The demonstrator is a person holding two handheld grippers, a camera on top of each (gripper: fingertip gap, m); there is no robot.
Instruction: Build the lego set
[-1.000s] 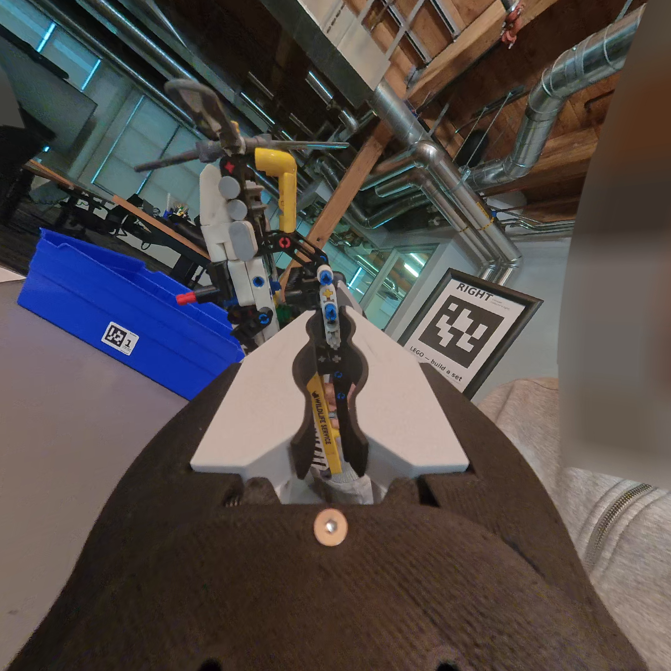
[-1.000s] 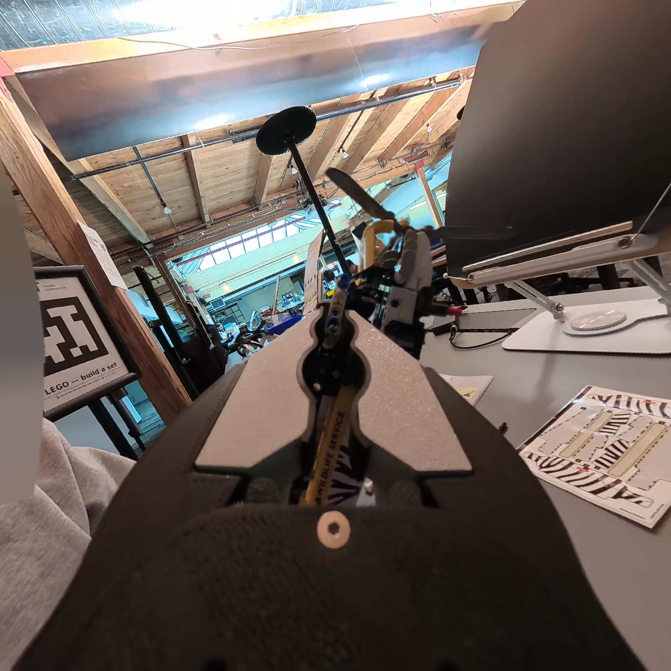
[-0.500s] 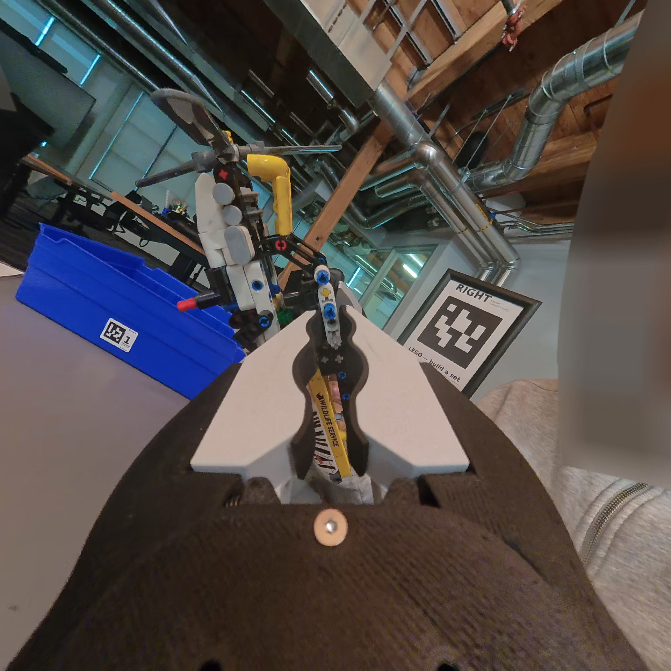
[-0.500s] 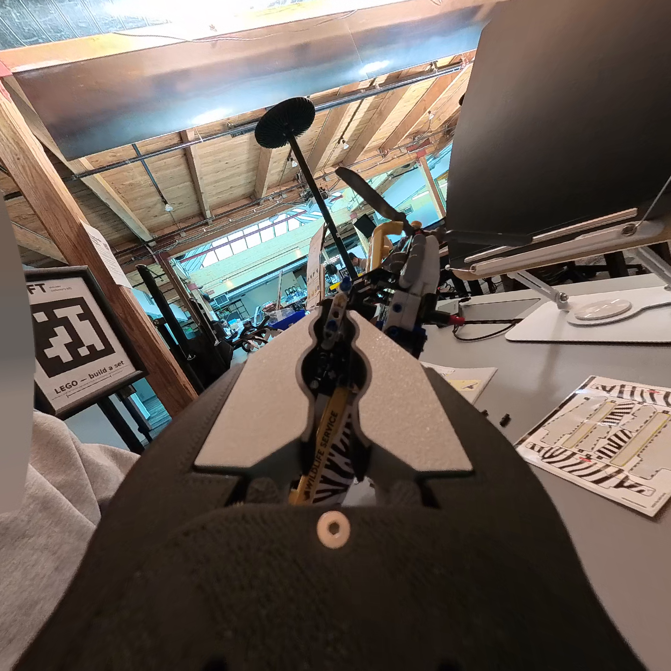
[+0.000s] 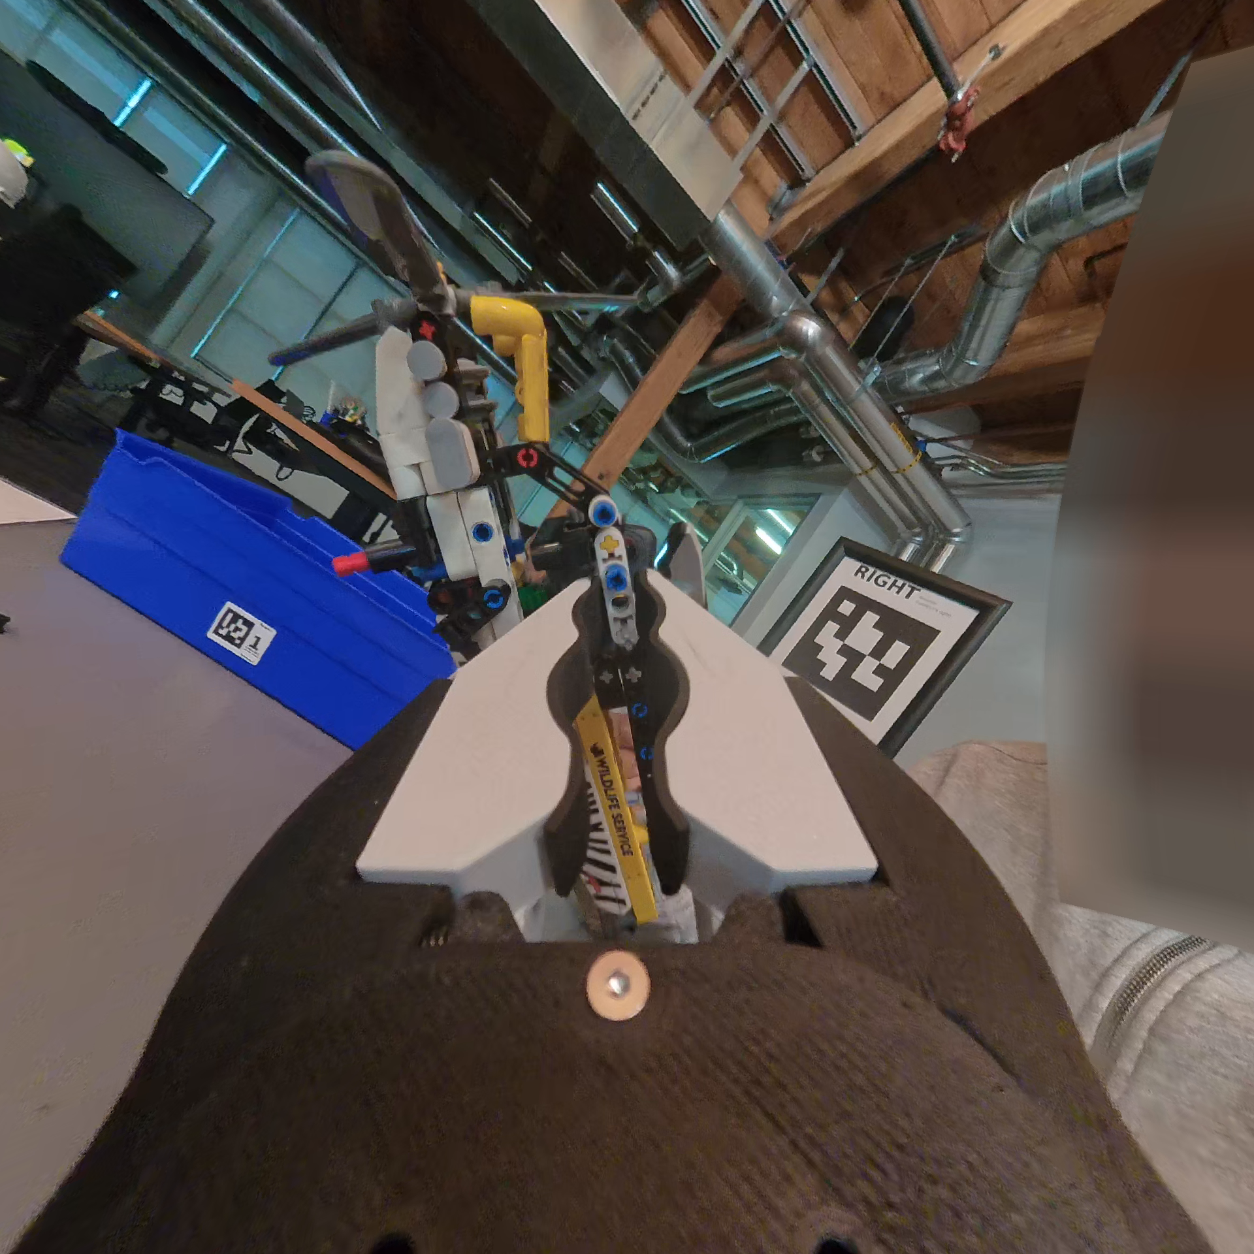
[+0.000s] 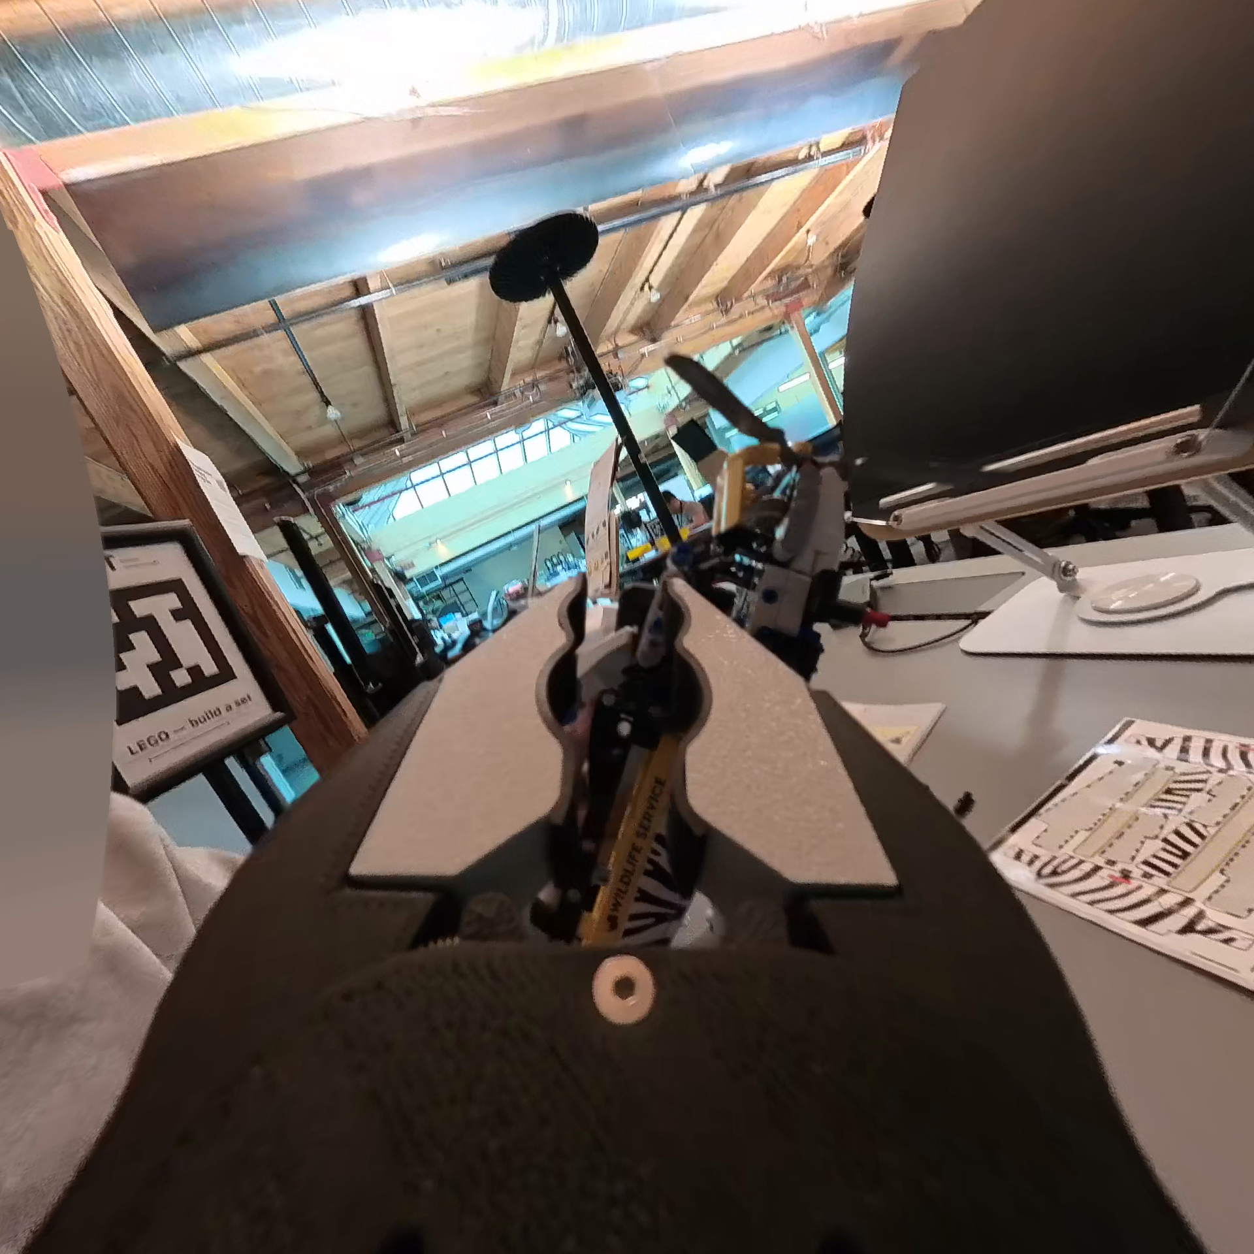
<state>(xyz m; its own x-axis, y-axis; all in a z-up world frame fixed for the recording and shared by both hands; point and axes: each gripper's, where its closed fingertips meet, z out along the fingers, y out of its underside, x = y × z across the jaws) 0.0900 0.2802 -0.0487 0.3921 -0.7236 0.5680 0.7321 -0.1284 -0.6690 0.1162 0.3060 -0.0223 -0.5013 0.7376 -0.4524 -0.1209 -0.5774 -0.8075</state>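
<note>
Holding model (image 5: 468, 475) aloft above desk (image 5: 136, 780), left gripper (image 5: 614, 611) fingers clamped on tail boom. Right gripper (image 6: 628, 611) fingers look slightly parted around same boom; blurred, grip uncertain. Keep left steady, regrip right squarely, spare rotor.

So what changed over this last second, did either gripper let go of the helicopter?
The right gripper has opened its fingers around the tail of the lego helicopter, though the tail is still between them. The left gripper stays shut on the tail. The blue bin and sticker sheet have not moved.
</note>
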